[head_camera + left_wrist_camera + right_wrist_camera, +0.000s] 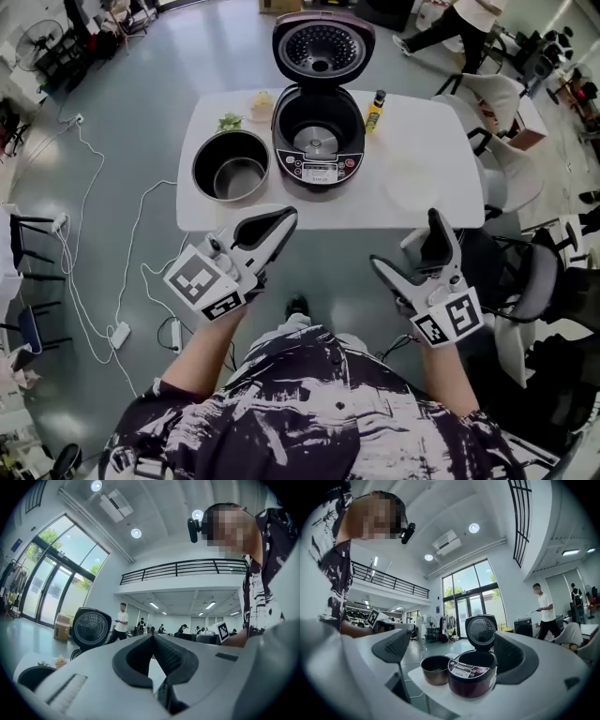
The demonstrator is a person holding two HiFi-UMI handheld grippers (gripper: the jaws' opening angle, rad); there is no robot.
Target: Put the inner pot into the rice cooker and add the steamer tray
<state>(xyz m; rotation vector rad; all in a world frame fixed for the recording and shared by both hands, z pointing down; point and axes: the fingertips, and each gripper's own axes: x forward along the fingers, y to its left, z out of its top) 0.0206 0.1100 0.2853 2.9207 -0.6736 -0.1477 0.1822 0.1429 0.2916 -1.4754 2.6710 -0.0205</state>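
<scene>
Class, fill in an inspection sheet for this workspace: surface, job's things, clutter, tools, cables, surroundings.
Surface: white table.
Job's things: rice cooker, lid open, nothing inside; inner pot on the table beside it; pale round item, perhaps the steamer tray.
Clutter: yellow bottle, greens, small food item.
Tools: left tool shut, empty; right tool open, empty; both held near the table's near edge.
Cables: white cables and power strip on the floor.
Surroundings: chairs, a person beyond the table.
</scene>
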